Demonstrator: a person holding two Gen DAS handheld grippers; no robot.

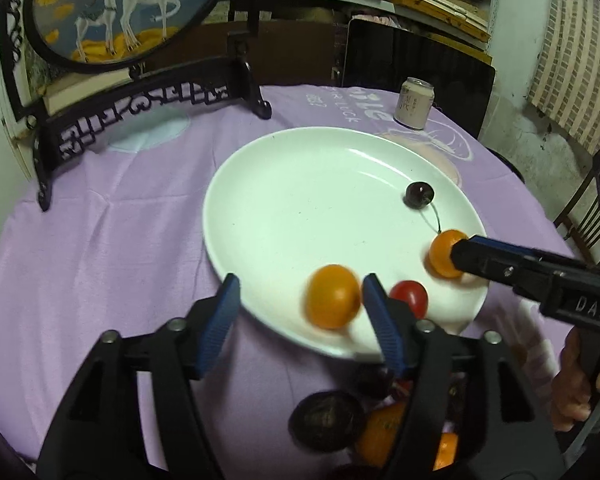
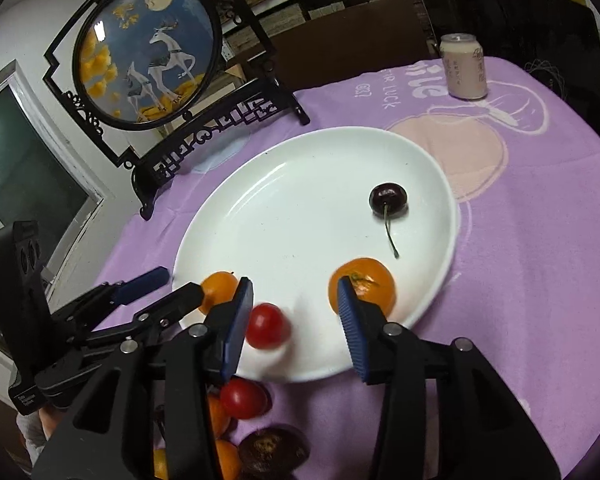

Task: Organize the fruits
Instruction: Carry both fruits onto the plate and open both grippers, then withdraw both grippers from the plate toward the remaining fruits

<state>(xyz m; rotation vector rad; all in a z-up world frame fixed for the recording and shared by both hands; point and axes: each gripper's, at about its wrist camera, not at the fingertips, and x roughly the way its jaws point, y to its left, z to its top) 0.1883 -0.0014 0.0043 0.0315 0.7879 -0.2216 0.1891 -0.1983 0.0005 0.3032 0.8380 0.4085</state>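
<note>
The left gripper point(image 1: 300, 308) stands open over the near rim of the wide white ceramic plate point(image 1: 300, 184), with a small round orange citrus fruit point(image 1: 333, 296) loose between its blue ribbed pads and touching neither. The right gripper point(image 2: 296, 312) is also open; a small red cherry tomato point(image 2: 269, 325) lies just inside its left pad, and a second orange citrus fruit point(image 2: 364, 288) sits behind its right pad.

All 3 look light, smooth and round, so they would likely roll on the glazed plate; the tomato seems soft-skinned and should be pinched gently across its middle. A dark stemmed cherry point(image 2: 388, 199) rests farther in and looks small and slippery.

More fruit is piled on the purple cloth-covered table point(image 2: 540, 208) just short of the plate's near rim. The plate's centre is bare. A black carved stand with a round deer picture point(image 2: 148, 56) and a pale drink can point(image 2: 463, 66) stand well behind.
</note>
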